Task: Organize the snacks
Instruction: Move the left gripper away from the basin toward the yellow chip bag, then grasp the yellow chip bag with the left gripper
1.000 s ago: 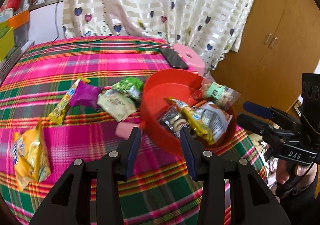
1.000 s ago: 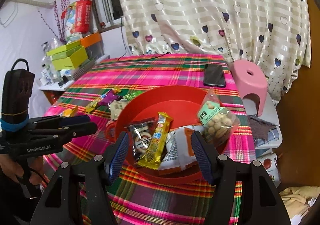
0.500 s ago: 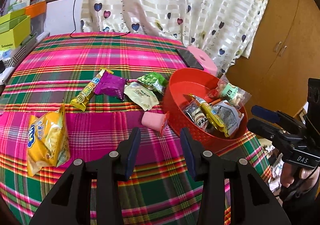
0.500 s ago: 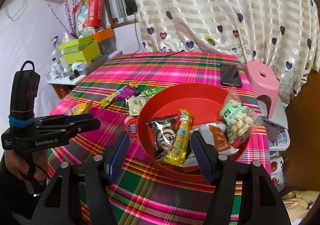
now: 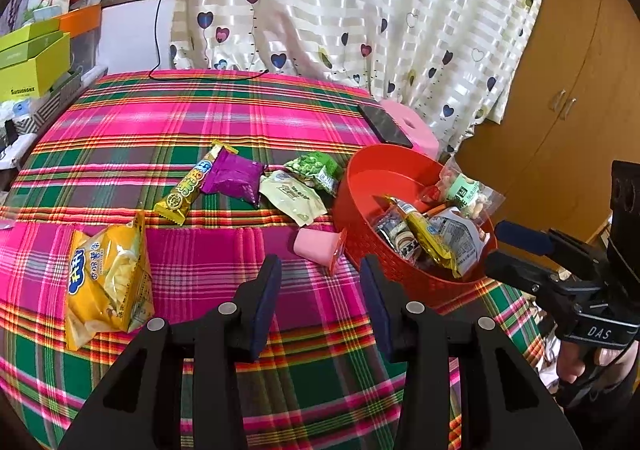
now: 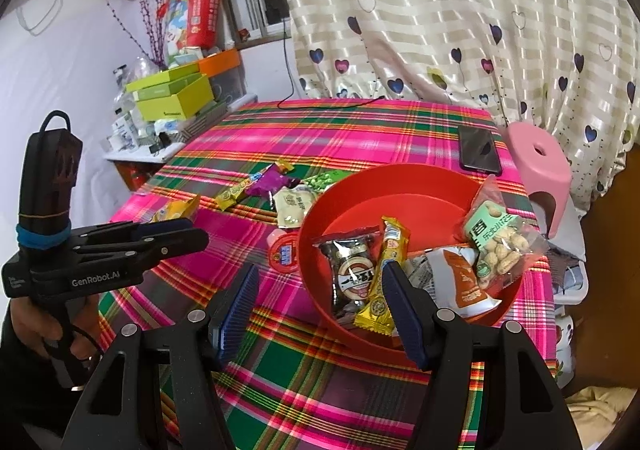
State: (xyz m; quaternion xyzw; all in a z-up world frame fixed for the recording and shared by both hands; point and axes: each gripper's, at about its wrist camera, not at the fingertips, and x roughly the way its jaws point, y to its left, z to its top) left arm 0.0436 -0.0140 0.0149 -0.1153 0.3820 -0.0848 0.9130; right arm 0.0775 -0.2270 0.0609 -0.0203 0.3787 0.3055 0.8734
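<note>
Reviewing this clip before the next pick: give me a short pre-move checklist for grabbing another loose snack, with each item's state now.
1. left gripper empty, jaws apart: ok.
2. right gripper empty, jaws apart: ok.
3. Room left in red basket: ok, far half bare.
4. Nearest loose snack, pink jelly cup, reachable: ok, though it lies against the basket wall.
5. Snacks all collected: not ok; yellow chip bag and purple packet lie on the tablecloth.
6. Peanut bag secure on the rim: cannot tell.

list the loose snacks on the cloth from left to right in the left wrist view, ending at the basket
yellow chip bag → yellow bar → purple pack → cream pack → pink cup → red basket
</note>
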